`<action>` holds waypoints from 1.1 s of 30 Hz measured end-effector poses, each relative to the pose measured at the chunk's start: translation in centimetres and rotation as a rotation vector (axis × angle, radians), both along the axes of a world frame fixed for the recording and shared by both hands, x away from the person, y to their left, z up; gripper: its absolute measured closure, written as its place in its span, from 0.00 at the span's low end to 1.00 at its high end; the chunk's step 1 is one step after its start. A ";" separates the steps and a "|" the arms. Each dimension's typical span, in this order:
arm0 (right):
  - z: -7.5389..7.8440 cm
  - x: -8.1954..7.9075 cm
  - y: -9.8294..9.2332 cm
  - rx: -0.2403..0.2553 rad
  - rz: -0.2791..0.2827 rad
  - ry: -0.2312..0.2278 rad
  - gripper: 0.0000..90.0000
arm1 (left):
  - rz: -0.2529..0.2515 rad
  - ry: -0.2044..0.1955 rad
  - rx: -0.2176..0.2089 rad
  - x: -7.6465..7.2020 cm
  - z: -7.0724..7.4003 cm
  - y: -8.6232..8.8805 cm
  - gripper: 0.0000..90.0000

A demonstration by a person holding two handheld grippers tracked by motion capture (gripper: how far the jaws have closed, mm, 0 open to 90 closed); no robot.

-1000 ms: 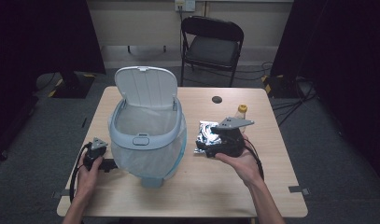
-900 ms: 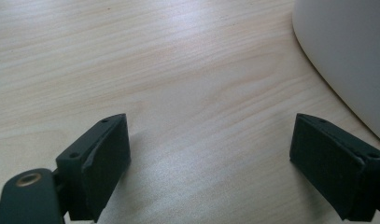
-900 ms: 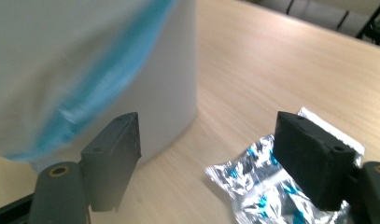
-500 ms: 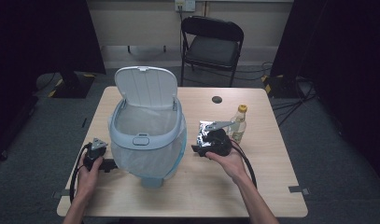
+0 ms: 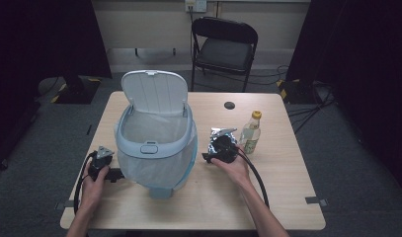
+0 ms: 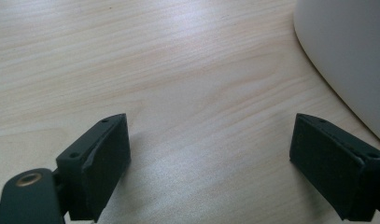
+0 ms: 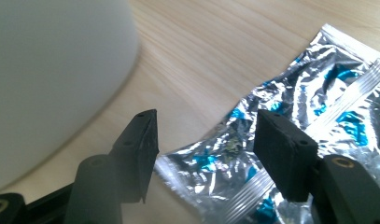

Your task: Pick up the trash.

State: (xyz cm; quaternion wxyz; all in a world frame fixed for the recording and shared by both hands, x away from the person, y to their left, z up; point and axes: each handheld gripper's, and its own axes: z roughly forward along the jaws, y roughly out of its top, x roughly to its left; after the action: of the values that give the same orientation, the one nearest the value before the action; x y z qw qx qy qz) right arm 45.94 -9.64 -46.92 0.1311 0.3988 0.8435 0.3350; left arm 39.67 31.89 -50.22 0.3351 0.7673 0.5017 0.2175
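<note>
A pale blue waste bin [image 5: 156,143] stands on the wooden table [image 5: 282,197], its lid tipped up and back. A crumpled silver and blue foil wrapper [image 7: 290,135] lies flat on the table to the bin's right [image 5: 222,132]. My right gripper [image 7: 204,149] is open and low over the wrapper's near corner, one jaw on each side of it; the high view has this gripper [image 5: 221,148] above the wrapper. My left gripper [image 6: 211,158] stands open over bare wood left of the bin [image 6: 351,60], held by a hand at the table's front left [image 5: 100,163].
A small clear bottle [image 5: 251,132] with a yellow cap stands just right of the wrapper. A dark round cable hole [image 5: 229,105] marks the table's far side. A black folding chair [image 5: 223,44] stands behind the table. Cables trail from both grippers toward the front edge.
My right gripper has come down and tipped forward onto the wrapper, uncovering the bottle behind it. The left gripper and the bin have not moved.
</note>
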 end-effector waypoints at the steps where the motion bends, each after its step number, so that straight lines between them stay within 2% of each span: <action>1: -0.3 0.1 0.2 -0.006 0.005 0.004 0.43 | 0.000 0.000 0.000 0.0 0.0 0.0 0.13; 5: -0.9 0.6 0.5 -0.004 -0.018 0.018 0.41 | 0.000 0.000 0.000 0.0 0.0 0.0 0.13; 8: -1.2 0.7 0.5 -0.042 -0.033 0.009 0.39 | 0.000 0.000 0.000 0.0 0.0 0.0 0.13; 11: -1.5 1.0 0.2 -0.040 -0.047 0.029 0.38 | 0.000 0.000 0.000 0.0 0.0 0.0 0.13; 17: -1.6 1.1 0.4 -0.038 -0.080 0.026 0.37 | 0.000 0.000 0.000 0.0 0.0 0.0 0.13; 19: -1.6 1.0 0.6 -0.044 -0.082 0.020 0.39 | 0.000 0.000 0.000 0.0 0.0 0.0 0.13; 21: -1.6 0.8 0.8 -0.072 -0.079 0.001 0.40 | 0.000 0.000 0.000 0.0 0.0 0.0 0.13; 25: -1.5 0.8 0.6 -0.069 -0.095 0.000 0.49 | 0.000 0.000 0.000 0.0 0.0 0.0 0.13; 33: -1.5 0.5 0.4 -0.072 -0.103 0.002 0.51 | 0.000 0.000 0.000 0.0 0.0 0.0 0.13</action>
State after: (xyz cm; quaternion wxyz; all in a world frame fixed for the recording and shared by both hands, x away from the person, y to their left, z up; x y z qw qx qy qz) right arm 46.40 -9.28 -48.42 0.1617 0.4372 0.8333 0.2970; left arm 39.66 31.88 -50.22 0.3352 0.7672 0.5018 0.2175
